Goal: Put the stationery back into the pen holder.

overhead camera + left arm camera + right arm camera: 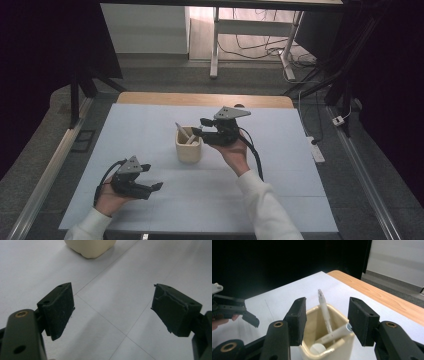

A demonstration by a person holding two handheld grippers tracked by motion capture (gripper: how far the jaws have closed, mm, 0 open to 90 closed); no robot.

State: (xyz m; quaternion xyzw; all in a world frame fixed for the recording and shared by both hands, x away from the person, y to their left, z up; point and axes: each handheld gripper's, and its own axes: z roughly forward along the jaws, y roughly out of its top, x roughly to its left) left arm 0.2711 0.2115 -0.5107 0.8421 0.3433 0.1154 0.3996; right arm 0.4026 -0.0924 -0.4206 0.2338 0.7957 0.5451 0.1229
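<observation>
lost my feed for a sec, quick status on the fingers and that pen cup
Right gripper open, over the cream cup, gripping nothing. Left gripper open, low over the table. Pens standing in the cup. Nothing in the way.

Lab: black curtains (45, 45), floor cables (255, 47)

The high view looks forward and down from above the person's side, taking in the whole white-covered desk (150, 210) from well back. The left gripper view sits low and close over the desk, facing along the left hand-held gripper (112, 312) toward the cream square ceramic pen cup (90, 247) at 12 o'clock. The right gripper view looks steeply down into that cup (312, 345) from just above, with the left hand-held gripper (249, 317) at 9 o'clock. All three views share the cup (188, 152) and the desk around it.
</observation>
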